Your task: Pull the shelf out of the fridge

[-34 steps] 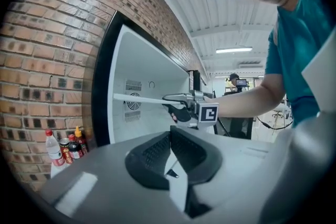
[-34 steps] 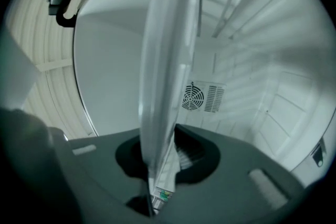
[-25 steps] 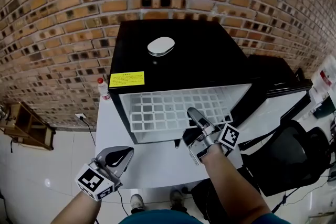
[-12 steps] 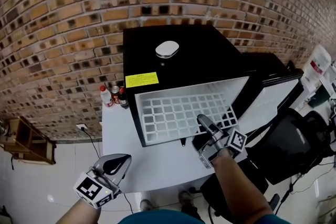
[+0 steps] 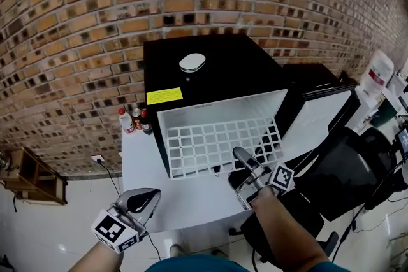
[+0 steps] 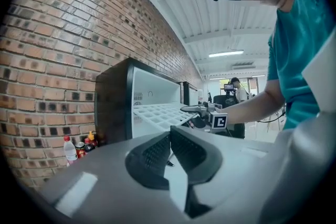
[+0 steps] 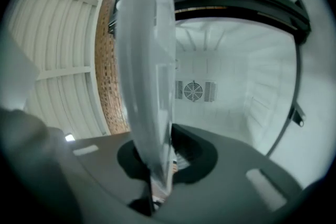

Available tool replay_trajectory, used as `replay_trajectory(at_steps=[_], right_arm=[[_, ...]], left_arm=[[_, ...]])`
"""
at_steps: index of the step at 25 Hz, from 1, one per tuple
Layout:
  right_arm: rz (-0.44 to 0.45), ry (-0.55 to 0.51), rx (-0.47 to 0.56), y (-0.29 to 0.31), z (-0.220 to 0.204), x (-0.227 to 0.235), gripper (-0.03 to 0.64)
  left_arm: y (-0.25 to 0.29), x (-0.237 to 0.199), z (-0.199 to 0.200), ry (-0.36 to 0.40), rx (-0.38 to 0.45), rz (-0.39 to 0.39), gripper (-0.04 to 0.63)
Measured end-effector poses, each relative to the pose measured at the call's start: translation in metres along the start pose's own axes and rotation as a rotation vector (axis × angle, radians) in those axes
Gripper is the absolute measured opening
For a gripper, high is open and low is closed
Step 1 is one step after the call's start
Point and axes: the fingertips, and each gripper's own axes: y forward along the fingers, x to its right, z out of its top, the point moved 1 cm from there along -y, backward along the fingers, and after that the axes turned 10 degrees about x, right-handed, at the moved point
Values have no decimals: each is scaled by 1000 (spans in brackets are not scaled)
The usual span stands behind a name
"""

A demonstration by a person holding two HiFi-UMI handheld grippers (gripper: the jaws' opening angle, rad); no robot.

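While the right gripper (image 5: 240,154) clamps the front edge of the white grid shelf (image 5: 220,142), it juts halfway out of the black fridge (image 5: 210,76); left gripper (image 5: 152,193) hangs low, jaws together, empty. Bottles (image 5: 132,119) crowd the white table (image 5: 137,165), fridge door (image 5: 319,116) open, brick wall (image 5: 95,9) behind
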Motion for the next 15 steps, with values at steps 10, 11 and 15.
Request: replay_trajectory(at_steps=[10,11,15], right_arm=[[54,14,-109,-29,16,-30,26],[57,16,-125,-34,16,-33,26],[62,36,-163,-53,11,-39,26]], left_arm=[[14,70,2,8,26,166,-18],[14,78,3,10,27,180,-18],[6,107,9,26,26,226,-18]])
